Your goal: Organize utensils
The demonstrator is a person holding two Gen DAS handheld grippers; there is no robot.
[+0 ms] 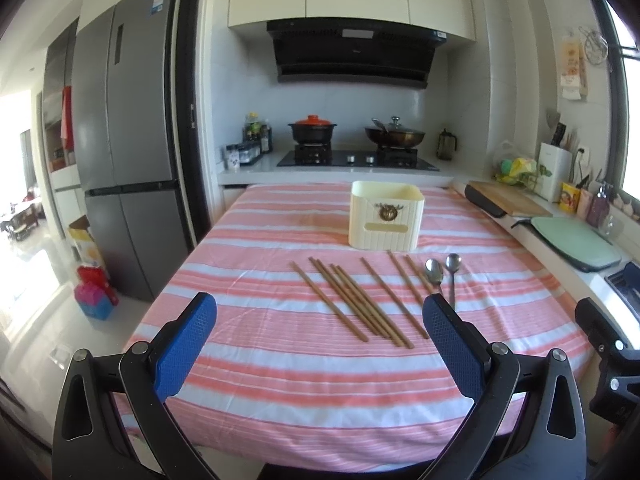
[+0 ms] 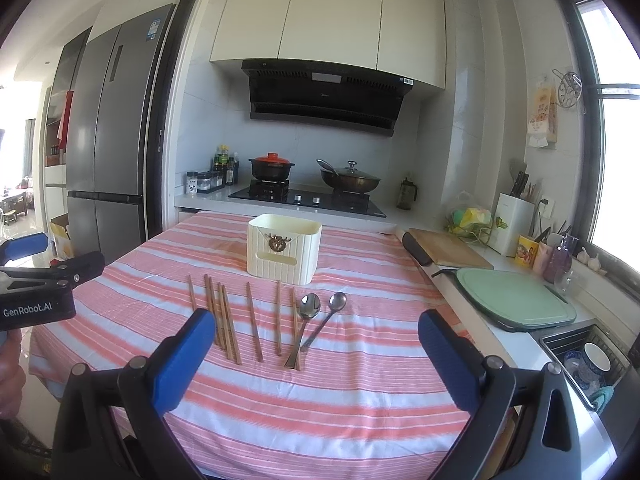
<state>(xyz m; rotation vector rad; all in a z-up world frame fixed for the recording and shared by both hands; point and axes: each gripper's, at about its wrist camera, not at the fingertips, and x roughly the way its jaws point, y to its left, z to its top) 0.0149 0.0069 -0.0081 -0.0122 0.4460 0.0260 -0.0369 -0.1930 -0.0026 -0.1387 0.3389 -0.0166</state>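
Note:
Several wooden chopsticks [image 1: 362, 302] lie side by side on the pink striped tablecloth [image 1: 280, 360], with two metal spoons [image 1: 440, 274] to their right. A cream utensil holder [image 1: 386, 216] stands upright behind them. In the right wrist view the chopsticks [image 2: 228, 320], spoons [image 2: 316, 320] and holder [image 2: 284, 248] show the same layout. My left gripper [image 1: 320, 312] is open and empty, held above the near part of the table. My right gripper [image 2: 316, 332] is open and empty, also short of the utensils. The left gripper's body shows at the left edge of the right wrist view [image 2: 36, 280].
A counter runs along the right with a wooden board [image 2: 448, 252], a green cutting board [image 2: 516, 300] and a sink with dishes [image 2: 588, 360]. A stove with a pot [image 1: 312, 130] and a wok [image 1: 394, 136] stands behind the table. A fridge [image 1: 120, 140] is at the left.

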